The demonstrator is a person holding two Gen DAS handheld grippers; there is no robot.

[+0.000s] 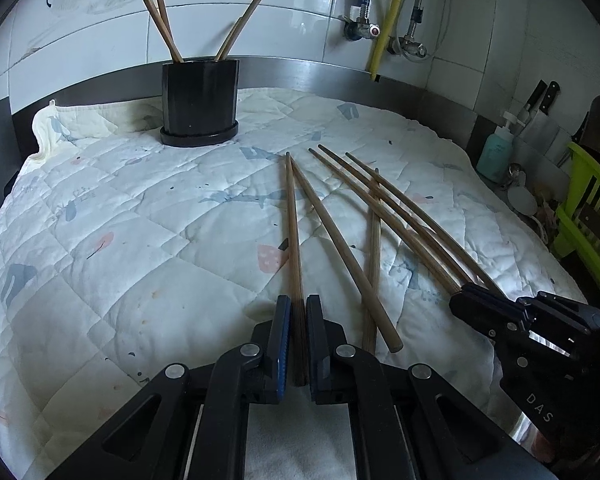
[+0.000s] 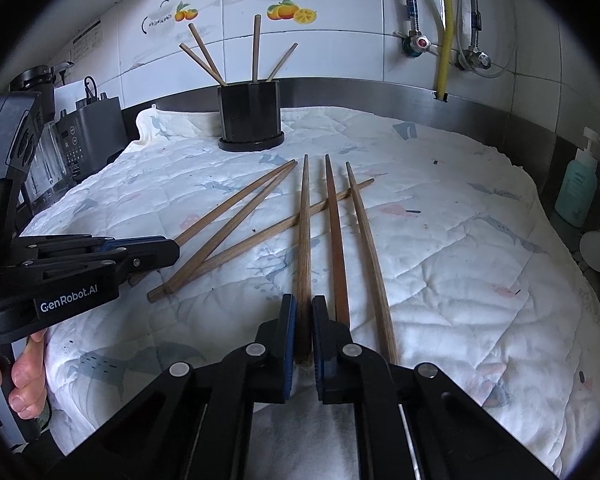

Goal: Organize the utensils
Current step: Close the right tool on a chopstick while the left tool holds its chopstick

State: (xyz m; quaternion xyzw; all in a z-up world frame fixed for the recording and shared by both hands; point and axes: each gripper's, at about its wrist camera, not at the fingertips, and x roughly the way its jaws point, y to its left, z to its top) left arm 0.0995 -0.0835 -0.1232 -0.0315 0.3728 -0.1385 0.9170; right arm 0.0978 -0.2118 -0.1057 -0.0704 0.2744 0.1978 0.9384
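My left gripper (image 1: 298, 320) is clamped on the near end of one wooden chopstick (image 1: 292, 232); my right gripper (image 2: 304, 320) is likewise closed on another chopstick (image 2: 305, 216). Both shafts run lengthwise away from the jaws toward the black holder (image 1: 200, 100), which stands far and slightly left on the quilted cloth (image 1: 120, 240); the left hand is nearer it. The sticks are slender, tapered and grained; four loose chopsticks (image 2: 236, 216) lie crossed between.

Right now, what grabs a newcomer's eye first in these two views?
Six wooden chopsticks fanned across the white quilted cloth, with each tool, left and right, shut on the near end of one. Behind them, a black holder by the tiled wall already has four chopsticks standing in it.
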